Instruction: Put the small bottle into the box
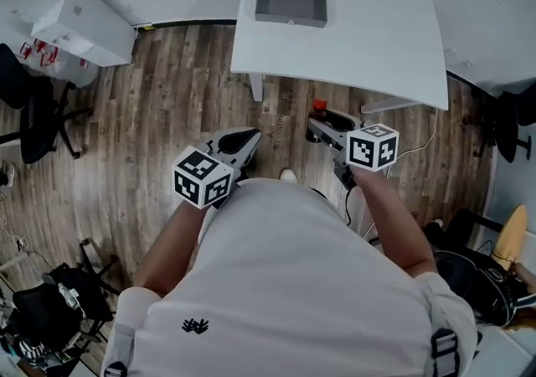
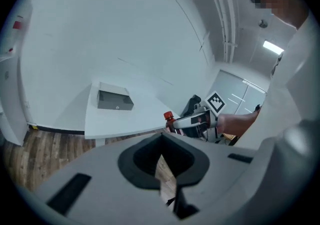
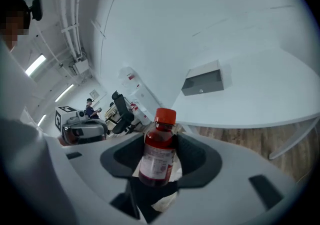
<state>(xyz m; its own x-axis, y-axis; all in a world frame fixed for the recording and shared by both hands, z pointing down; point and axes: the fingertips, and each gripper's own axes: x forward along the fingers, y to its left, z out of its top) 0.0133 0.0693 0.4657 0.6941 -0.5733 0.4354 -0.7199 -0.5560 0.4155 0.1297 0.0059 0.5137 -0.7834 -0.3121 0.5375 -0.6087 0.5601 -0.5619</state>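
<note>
Room: wood-plank floor, white bench ahead of the person, black office chair off to the left
Box: grey box on the far part of the bench, nothing around it
Small bottle: small bottle with red cap, dark red contents and a white label; roughly upright between the right claw's pads, cap poking above them
Bottle position: off the bench, over the floor just in front of the near bench edge, well apart from the box
Right claw: right claw clamped wide on the bottle body
Left claw: left claw pinched together at the tips, only a thin slit, nothing in it; held over the floor, left of the right claw
</note>
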